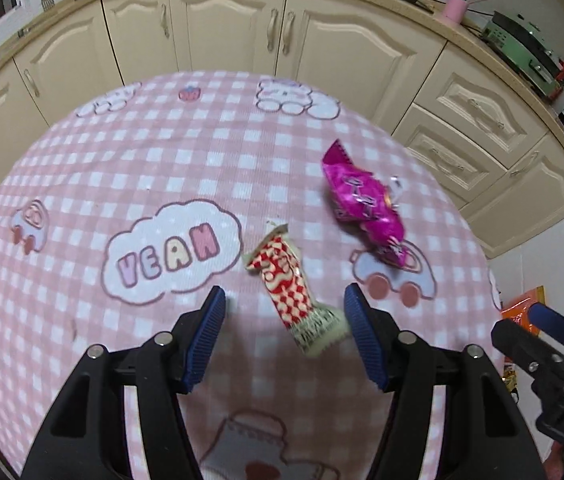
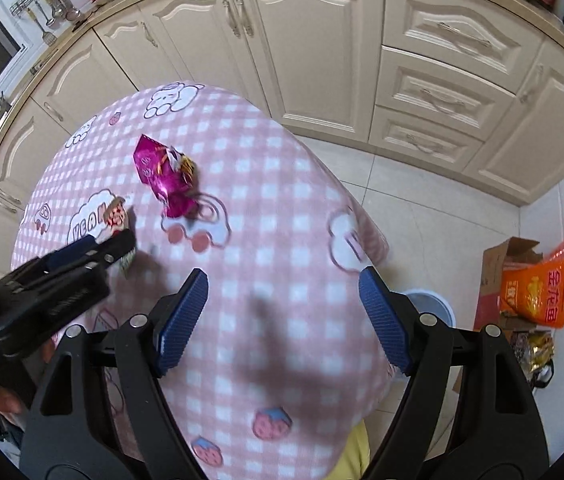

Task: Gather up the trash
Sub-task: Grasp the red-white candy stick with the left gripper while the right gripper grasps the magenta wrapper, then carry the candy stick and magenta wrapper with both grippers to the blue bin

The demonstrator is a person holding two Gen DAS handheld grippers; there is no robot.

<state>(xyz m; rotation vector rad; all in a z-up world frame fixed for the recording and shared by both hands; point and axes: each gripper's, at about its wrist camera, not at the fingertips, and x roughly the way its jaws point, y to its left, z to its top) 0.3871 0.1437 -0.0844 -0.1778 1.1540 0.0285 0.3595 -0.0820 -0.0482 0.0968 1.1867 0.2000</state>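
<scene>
A red-and-white snack wrapper [image 1: 296, 288] lies on the pink checked tablecloth [image 1: 161, 160]. My left gripper [image 1: 284, 300] is open, its blue pads on either side of the wrapper's near end, not touching it. A crumpled magenta wrapper [image 1: 364, 204] lies further right. In the right wrist view the magenta wrapper [image 2: 165, 176] and the red-and-white wrapper [image 2: 117, 214] lie at the left, with the left gripper's fingers [image 2: 93, 254] over the latter. My right gripper [image 2: 282, 292] is open and empty above the tablecloth [image 2: 265, 208] near its right edge.
Cream kitchen cabinets [image 1: 233, 28] stand behind the table. On the tiled floor to the right are a cardboard box [image 2: 502, 276], an orange bag [image 2: 542, 284] and a pale round bin [image 2: 432, 304] partly hidden by the table edge.
</scene>
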